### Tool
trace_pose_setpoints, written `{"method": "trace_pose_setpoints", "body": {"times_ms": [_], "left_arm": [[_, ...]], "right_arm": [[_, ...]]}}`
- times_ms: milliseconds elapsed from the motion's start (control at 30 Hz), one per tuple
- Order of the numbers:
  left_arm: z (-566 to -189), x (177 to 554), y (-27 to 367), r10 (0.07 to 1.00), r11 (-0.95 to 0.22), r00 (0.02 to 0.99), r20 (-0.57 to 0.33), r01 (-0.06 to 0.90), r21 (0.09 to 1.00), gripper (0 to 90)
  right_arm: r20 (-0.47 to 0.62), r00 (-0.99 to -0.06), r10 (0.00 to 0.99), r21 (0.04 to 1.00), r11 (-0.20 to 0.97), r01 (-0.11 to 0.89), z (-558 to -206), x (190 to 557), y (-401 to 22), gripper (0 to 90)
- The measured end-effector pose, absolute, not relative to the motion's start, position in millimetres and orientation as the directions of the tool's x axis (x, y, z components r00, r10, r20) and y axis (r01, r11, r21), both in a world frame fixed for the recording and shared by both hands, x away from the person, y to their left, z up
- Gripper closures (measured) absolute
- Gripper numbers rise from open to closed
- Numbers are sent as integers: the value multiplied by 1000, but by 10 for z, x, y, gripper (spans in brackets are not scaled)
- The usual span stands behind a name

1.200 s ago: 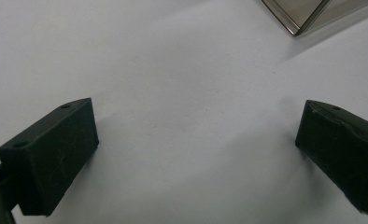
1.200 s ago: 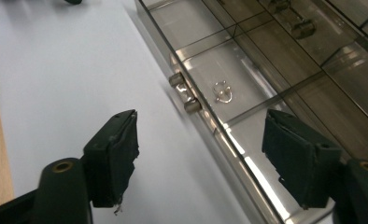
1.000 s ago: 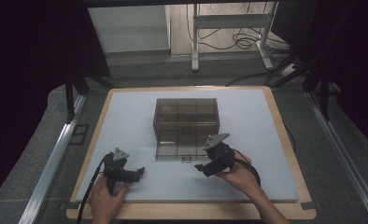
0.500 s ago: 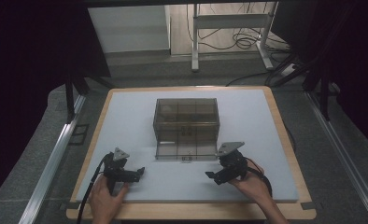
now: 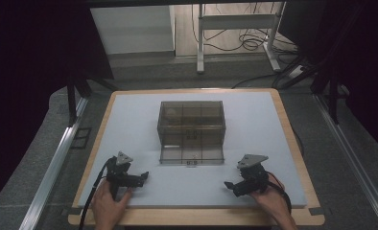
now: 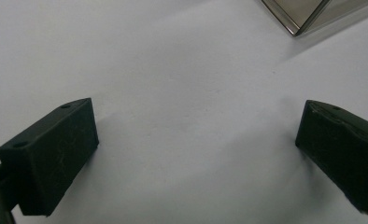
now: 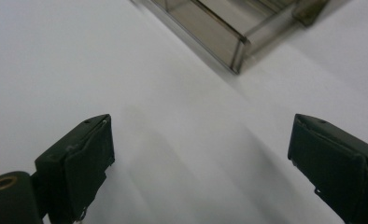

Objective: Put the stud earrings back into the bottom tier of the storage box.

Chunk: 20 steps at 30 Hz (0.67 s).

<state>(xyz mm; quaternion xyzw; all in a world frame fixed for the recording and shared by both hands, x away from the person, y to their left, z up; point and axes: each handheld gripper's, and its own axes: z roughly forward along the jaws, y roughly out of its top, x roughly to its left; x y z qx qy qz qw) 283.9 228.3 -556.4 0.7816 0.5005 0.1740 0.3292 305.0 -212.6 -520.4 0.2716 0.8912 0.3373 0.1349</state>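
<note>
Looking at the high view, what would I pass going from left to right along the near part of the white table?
The left black two-jaw gripper in the person's left hand → the clear smoky plastic compartment box, set slightly farther back → the right black two-jaw gripper in the right hand.

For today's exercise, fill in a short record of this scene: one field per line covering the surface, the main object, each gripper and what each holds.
surface: white mat on a wooden-edged table
main object: clear compartment box, mid-table
left gripper: open, holds nothing, low over the mat
right gripper: open, holds nothing, near the front edge
box contact: neither gripper touches it
</note>
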Motion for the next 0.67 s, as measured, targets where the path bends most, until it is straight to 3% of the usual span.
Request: {"method": "trace_pose_setpoints", "body": {"times_ms": [667], "left_arm": [[-5565, 2838, 2280, 897, -281, 437, -58, 668, 690, 0]], "right_arm": [[-43, -794, 606, 705, 581, 405, -5355, 3014, -2258, 56]]}}
